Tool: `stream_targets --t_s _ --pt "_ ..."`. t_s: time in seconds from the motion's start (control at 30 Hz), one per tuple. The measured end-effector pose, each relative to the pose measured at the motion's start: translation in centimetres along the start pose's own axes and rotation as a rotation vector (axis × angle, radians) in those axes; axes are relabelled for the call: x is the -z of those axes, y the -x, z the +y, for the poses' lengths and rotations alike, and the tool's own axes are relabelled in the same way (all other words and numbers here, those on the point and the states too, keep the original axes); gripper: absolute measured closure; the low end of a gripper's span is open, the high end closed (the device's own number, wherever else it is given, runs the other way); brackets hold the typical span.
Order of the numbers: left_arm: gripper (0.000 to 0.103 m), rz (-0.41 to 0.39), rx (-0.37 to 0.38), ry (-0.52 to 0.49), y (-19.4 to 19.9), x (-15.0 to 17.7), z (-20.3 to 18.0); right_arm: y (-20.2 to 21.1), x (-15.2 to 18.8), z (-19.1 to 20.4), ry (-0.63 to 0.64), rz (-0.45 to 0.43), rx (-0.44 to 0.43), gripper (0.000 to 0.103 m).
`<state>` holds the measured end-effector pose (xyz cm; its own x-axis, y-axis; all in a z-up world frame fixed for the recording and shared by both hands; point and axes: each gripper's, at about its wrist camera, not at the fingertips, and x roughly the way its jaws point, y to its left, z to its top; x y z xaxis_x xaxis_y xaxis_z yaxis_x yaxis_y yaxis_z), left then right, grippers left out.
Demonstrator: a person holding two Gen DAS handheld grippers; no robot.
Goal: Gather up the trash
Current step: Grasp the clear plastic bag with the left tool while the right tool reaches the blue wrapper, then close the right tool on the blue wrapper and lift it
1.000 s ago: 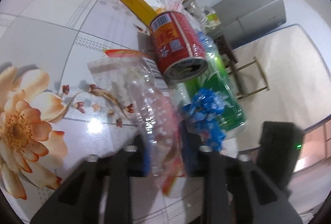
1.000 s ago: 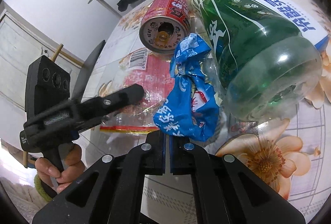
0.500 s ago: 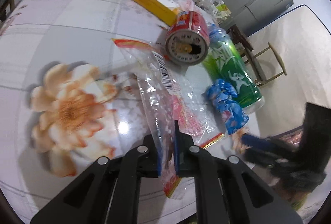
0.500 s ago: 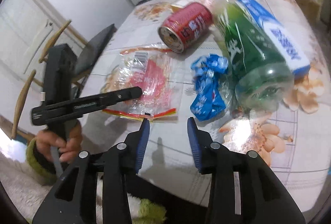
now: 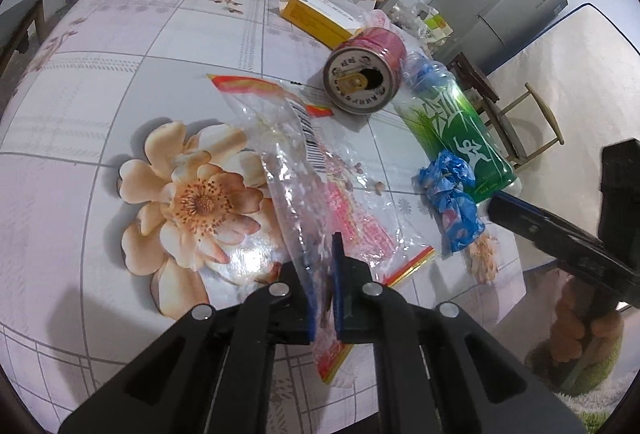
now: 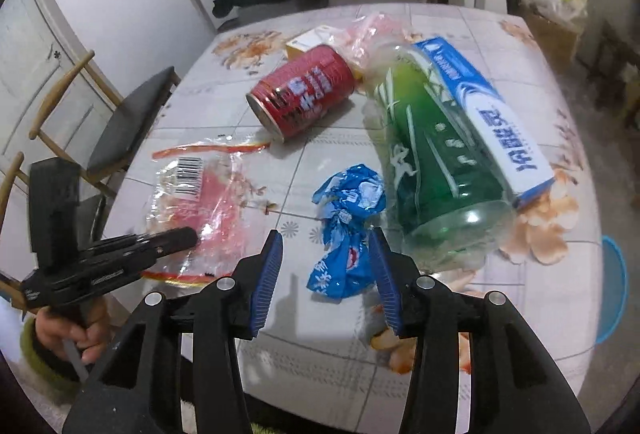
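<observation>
My left hand-held gripper [image 5: 324,274] pinches the clear plastic wrapper [image 5: 304,169] at the worktop's [image 5: 100,81] near edge, while my right hand-held gripper [image 6: 326,270], spread, must next close on the blue wrapper [image 6: 348,222].

My left gripper [image 5: 323,266] sits low at the table's near edge, its pads nearly together, pinching something thin. My right gripper [image 6: 326,274] hovers at the same edge with its fingers spread wide apart.
</observation>
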<state>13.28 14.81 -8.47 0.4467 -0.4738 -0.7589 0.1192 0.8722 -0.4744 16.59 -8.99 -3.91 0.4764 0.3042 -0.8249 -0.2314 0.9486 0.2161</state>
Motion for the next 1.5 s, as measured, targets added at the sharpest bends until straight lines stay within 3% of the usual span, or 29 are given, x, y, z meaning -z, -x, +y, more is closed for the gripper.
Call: stream_targets --t_s 0.3,0.53,0.73,0.93,1.13,1.27,1.37,1.43,1.5 --pt "0.099 -0.016 0.015 -0.001 0.8 0.8 0.5 -3.0 -0.1 -1.2 -0.039 0.054 0.043 0.063" --pt "0.099 -0.027 0.022 0.013 1.0 0.7 0.8 -4.0 0.1 -2.1 -0.076 0.09 0.045 0.089" --pt "0.1 -0.051 0.029 0.011 1.6 0.7 0.7 -3.1 0.2 -2.6 -0.093 0.069 0.016 0.096" --pt "0.101 -0.121 0.072 0.019 3.8 -0.1 0.3 -1.9 0.5 -2.8 -0.086 0.038 0.0 0.098" --pt "0.101 -0.246 0.123 0.017 7.9 -3.0 0.7 -0.4 -0.3 -2.6 -0.076 -0.002 -0.032 0.098" --pt "0.101 -0.329 0.035 0.0 9.6 -7.4 1.9 0.9 -2.7 -1.9 -0.043 -0.065 -0.034 0.099" --pt "0.101 -0.352 -0.055 -0.006 8.2 -11.7 3.2 1.2 -3.9 -1.3 -0.043 -0.099 -0.057 0.099" --pt "0.101 -0.347 -0.179 -0.041 5.7 -14.9 4.3 1.1 -4.0 -1.0 -0.046 -0.105 -0.08 0.099" --pt "0.101 -0.278 -0.299 -0.063 1.6 -18.2 5.8 0.8 -3.7 -0.6 -0.043 -0.095 -0.096 0.098"
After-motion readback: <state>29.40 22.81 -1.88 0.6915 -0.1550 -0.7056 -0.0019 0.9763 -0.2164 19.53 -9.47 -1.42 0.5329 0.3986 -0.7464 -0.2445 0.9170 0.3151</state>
